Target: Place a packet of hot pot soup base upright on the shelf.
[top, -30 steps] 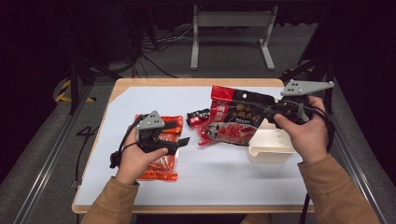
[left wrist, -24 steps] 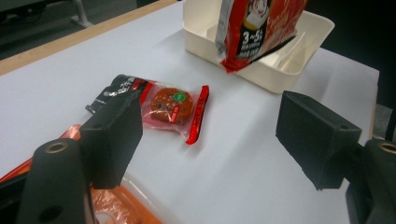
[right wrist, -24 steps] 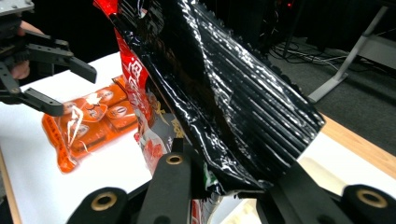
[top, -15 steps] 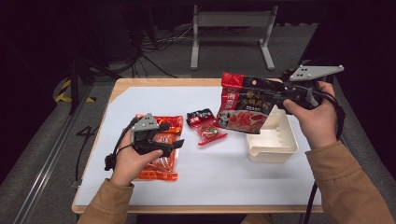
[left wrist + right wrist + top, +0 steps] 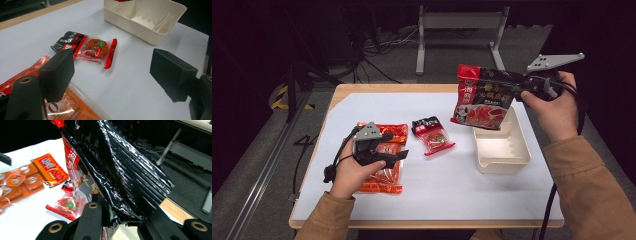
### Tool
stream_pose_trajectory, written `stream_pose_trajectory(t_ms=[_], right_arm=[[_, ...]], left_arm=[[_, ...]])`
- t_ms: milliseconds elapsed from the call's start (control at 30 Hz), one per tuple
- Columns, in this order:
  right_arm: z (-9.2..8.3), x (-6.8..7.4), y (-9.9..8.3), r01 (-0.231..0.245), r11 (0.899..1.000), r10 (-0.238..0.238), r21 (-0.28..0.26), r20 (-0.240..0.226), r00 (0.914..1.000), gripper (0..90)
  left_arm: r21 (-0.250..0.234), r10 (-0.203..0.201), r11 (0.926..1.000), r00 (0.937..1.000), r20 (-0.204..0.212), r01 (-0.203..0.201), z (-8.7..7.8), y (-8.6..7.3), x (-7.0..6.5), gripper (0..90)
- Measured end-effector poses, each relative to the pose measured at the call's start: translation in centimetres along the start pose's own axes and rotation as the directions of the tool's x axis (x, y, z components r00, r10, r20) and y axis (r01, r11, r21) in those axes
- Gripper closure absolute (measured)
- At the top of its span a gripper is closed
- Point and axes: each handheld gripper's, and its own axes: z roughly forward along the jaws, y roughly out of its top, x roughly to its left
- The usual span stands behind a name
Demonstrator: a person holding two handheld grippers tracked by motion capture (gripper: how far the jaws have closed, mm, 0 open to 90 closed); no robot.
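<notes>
My right gripper [image 5: 517, 91] is shut on the right edge of a large black and red sauce bag [image 5: 482, 95]. The bag hangs tilted in the air over the far end of the cream plastic tray [image 5: 504, 160]. In the right gripper view the crinkled bag [image 5: 112, 170] is pinched between the jaws of the right gripper [image 5: 120, 220]. My left gripper [image 5: 398, 146] rests open over an orange snack pack [image 5: 382, 177]; in the left gripper view its jaws stand wide apart, so the left gripper [image 5: 112, 75] holds nothing. A small red and black packet [image 5: 434, 136] lies flat between the two.
A white sheet [image 5: 452, 185] covers the wooden table [image 5: 412, 223]. In the left gripper view the small packet [image 5: 92, 47] lies ahead and the tray [image 5: 150, 30] beyond it. A metal stand [image 5: 457, 22] is on the floor behind the table.
The right gripper lifted the large bag off the table and carried it up and to the right, over the tray. The small packet it had covered now lies bare. The left hand stayed put.
</notes>
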Motion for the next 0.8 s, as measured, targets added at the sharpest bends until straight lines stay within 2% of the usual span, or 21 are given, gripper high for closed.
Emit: stream_pose_trajectory(t_ms=[233,500,700,800], right_arm=[[0.4,-1.9,0.0,-0.028,0.999,0.027,0.023,0.031,0.9991,79.2],[1.0,-3.7,-0.4,-0.059,0.998,0.057,0.037,0.051,0.9971,79.1],[1.4,-5.1,-0.8,-0.046,0.997,0.041,0.063,0.073,0.9965,79.1],[1.5,-5.5,-1.0,-0.058,0.996,0.052,0.063,0.082,0.9952,79.1]], left_arm=[[0.006,0.010,0.9999,0.9999,-0.012,-0.010,0.1,0.0,0.0,20.9],[0.008,0.002,1.0000,1.0000,-0.002,-0.002,0.1,0.0,-0.1,20.7],[0.019,0.006,0.9998,0.9999,-0.010,-0.006,0.3,0.0,-0.2,20.6],[0.023,0.010,0.9997,0.9999,-0.006,-0.009,0.4,0.0,-0.2,20.5]])
